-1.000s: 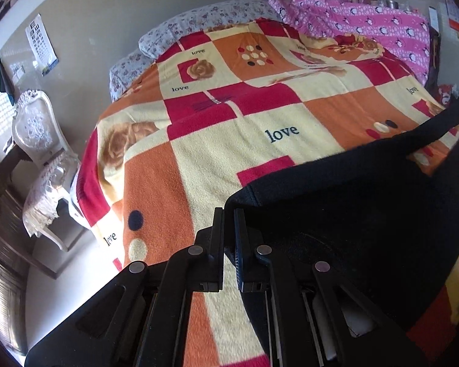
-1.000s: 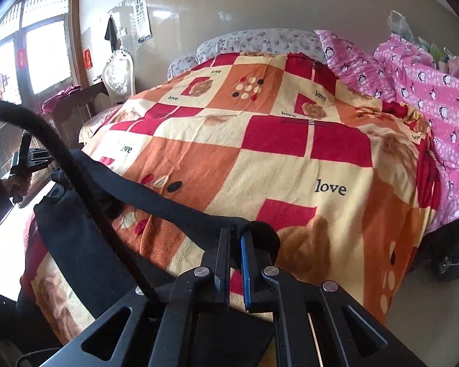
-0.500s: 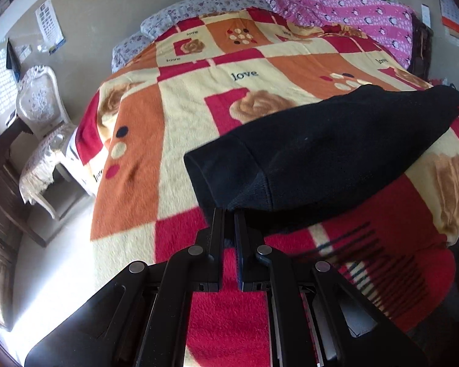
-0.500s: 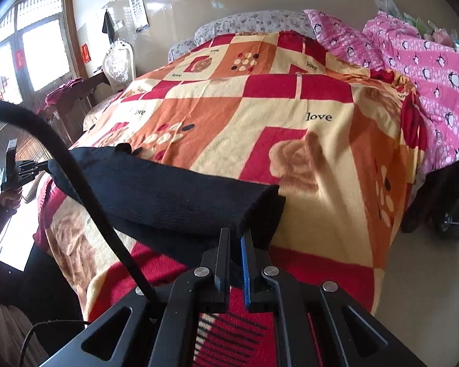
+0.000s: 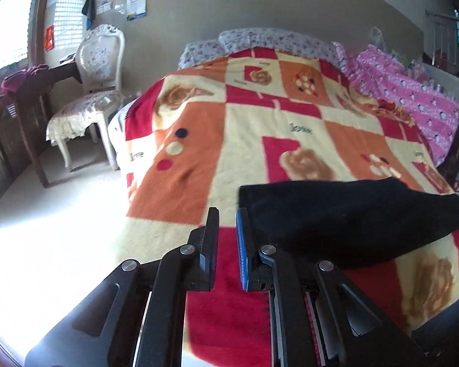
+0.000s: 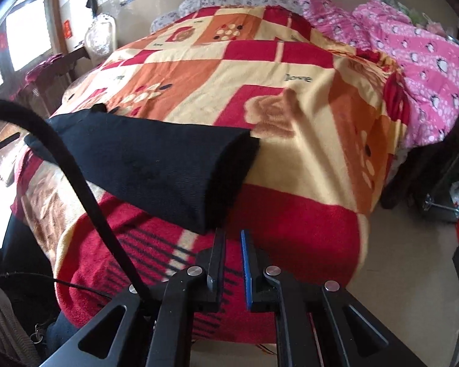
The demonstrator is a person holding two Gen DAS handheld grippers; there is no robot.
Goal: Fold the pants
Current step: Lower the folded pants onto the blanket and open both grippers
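Note:
The black pants lie folded in a long band across the near end of the bed's red, orange and cream blanket. My left gripper sits just left of the band's left end, its jaws opening, a narrow gap between them and no cloth inside. In the right wrist view the pants stretch away to the left over the blanket. My right gripper hovers just below their right end, its jaws opening too, with nothing between the fingers.
A white chair and dark wooden furniture stand left of the bed on pale floor. A pink quilt is heaped along the bed's far right side. A black cable arcs across the right wrist view.
Both grippers carried the pants' ends down onto the blanket and let go of the cloth. Their jaws now show a small gap, and each has drawn back clear of the pants.

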